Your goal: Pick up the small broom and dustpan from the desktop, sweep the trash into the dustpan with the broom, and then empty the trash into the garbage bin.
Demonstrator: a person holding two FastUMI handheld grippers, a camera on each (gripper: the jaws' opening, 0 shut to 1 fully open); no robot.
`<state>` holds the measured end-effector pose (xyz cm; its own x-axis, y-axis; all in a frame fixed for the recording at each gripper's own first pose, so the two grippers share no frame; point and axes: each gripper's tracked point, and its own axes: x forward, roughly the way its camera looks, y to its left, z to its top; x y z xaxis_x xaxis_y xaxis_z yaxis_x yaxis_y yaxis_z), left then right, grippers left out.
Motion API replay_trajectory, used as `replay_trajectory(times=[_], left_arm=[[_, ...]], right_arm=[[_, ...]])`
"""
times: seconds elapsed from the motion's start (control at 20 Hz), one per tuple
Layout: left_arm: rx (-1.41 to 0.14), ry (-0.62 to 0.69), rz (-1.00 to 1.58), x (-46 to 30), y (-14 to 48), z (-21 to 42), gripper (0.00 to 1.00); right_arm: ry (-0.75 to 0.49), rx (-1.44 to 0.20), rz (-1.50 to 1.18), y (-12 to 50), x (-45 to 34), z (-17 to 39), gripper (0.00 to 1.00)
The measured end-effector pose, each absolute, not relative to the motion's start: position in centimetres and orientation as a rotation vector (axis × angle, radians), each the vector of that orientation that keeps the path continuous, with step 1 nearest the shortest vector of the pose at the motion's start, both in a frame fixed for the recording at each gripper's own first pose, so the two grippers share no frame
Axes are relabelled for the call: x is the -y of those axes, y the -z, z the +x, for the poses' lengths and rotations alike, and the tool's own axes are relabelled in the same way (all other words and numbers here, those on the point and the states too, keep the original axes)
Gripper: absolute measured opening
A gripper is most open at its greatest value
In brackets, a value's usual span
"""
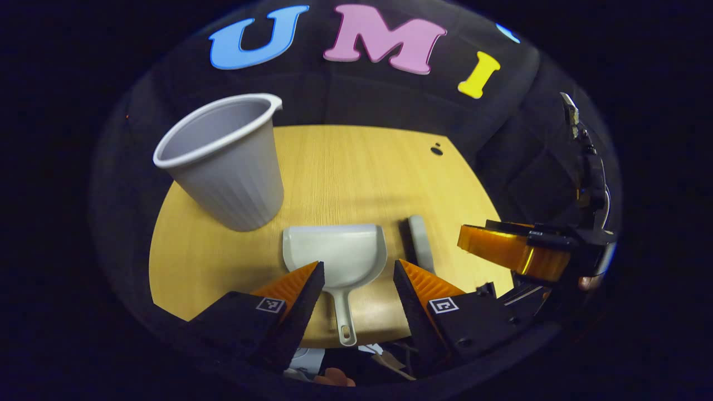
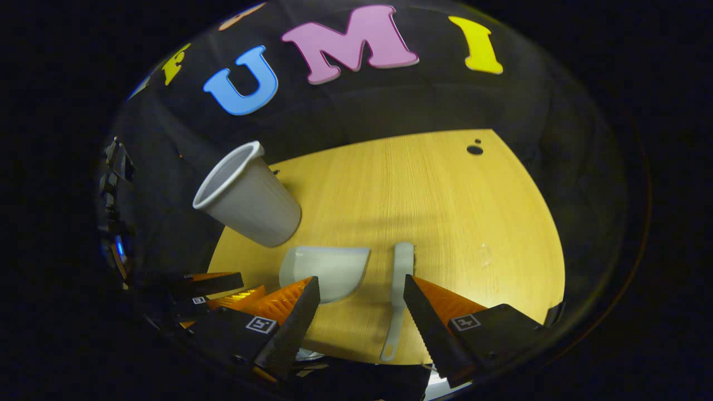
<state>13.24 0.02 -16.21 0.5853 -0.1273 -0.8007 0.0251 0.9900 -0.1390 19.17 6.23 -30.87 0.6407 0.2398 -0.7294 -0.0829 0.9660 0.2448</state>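
- Ahead of my jaws, the worktop point(image 1: 345, 167) is pale yellow wood with fine grain.
- The bin point(image 1: 228, 161) is light grey, ribbed down its wall.
- The dustpan point(image 1: 340, 256) and broom point(image 2: 400, 289) are pale grey.
- My left gripper point(image 1: 356, 278) and right gripper point(image 2: 362, 295) are orange and black.

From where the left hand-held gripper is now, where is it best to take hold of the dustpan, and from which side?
Probably by the handle. The dustpan lies flat on the desktop, its thin handle pointing at the near edge, between the open fingers of the left hand-held gripper. Come from that near side, one finger on each side of the handle. The pan itself looks too wide to pinch.
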Motion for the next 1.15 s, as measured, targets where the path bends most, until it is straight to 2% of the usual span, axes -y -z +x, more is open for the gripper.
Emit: replay_trajectory(times=[0.3,0.5,0.65,0.75,1.15], left_arm=[[-0.618,0.108,-0.035,-0.3,5.7,14.8,0.76],[-0.361,0.105,-0.008,-1.2,-1.2,13.0,0.76],[-0.22,0.041,0.021,-2.4,-2.8,11.2,0.76],[-0.11,0.008,0.003,-3.3,-2.4,10.1,0.75],[-0.11,-0.061,-0.058,-6.6,-0.1,8.3,0.74]], right_arm=[[-0.208,-0.501,0.13,19.6,-7.7,22.5,0.97],[-0.222,-0.273,0.122,12.8,-9.0,22.6,0.97],[-0.196,-0.101,0.118,7.7,-8.0,22.4,0.96],[-0.173,-0.076,0.12,7.7,-7.8,22.9,0.96],[-0.17,-0.062,0.138,8.0,-9.1,22.9,0.96]])
